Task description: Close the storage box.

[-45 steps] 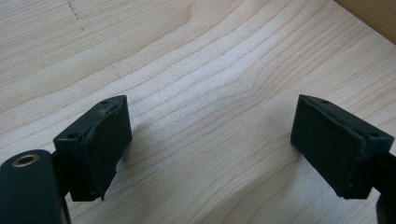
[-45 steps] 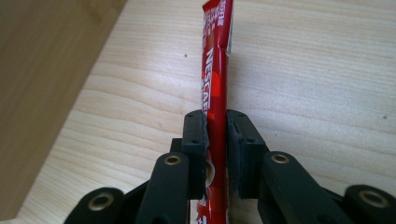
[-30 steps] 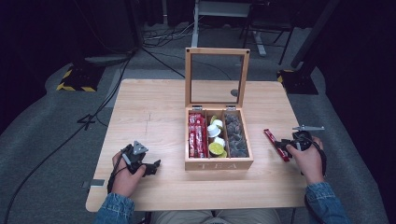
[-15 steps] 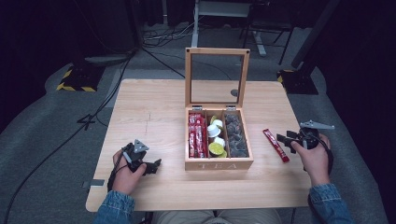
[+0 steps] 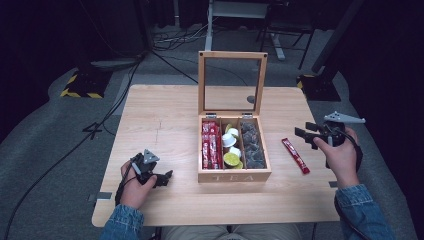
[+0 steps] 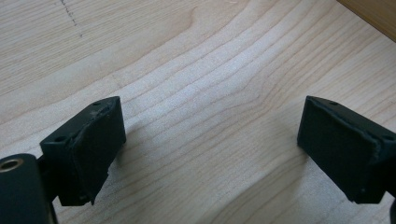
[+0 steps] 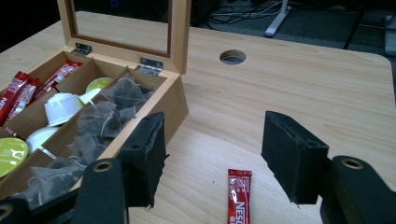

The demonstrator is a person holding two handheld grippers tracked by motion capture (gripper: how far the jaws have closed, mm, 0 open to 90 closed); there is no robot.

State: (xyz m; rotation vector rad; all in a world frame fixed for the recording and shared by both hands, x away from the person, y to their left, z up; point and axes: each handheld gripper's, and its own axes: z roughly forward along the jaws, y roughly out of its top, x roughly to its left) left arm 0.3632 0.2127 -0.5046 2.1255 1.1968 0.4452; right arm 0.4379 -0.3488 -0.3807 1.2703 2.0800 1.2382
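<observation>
Red sachet on table beside tea box; both grippers' fingers open, empty.

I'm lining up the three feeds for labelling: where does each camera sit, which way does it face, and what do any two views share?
High view: above the person's side, looking forward and down on the table; shows both hands, left gripper, right gripper.
Left gripper view: on the left gripper, facing bare tabletop; its open jaws show.
Right gripper view: on the right gripper, facing the tea box; its open jaws show.
Shared: the high and right gripper views both show the box and the red sachet.
</observation>
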